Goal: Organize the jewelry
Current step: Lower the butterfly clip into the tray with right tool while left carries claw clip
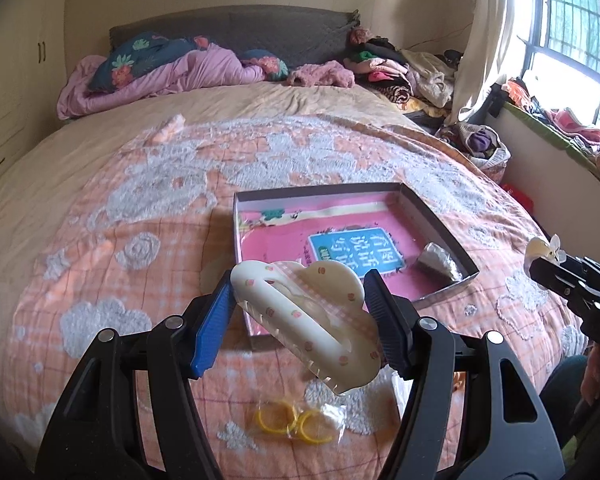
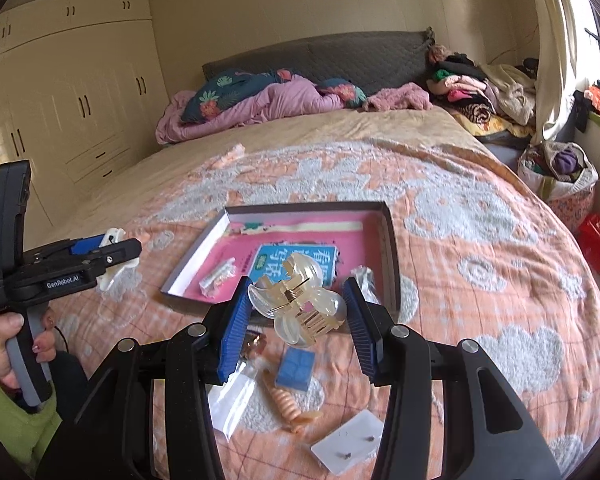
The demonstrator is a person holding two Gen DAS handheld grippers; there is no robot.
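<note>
Two hair clips being held in tongs above a bed, shallow box lying beyond them.

Left to right: left tongs [image 1: 300, 300] are gripping a cream hair clip [image 1: 306, 320] dotted with small peaches, its teeth pointing down, above the orange bedspread [image 1: 100, 240]; yellow rings in a clear bag [image 1: 292, 426] are lying beneath. The open box [image 1: 440, 224], pink-lined, is sitting just ahead, holding a silver packet [image 1: 438, 266]. Right tongs [image 2: 296, 312] are clamping a translucent hair clip [image 2: 298, 304] by its wings; below are lying a blue square [image 2: 295, 369], a peach spiral tie [image 2: 286, 404] and a white earring card [image 2: 348, 444].
</note>
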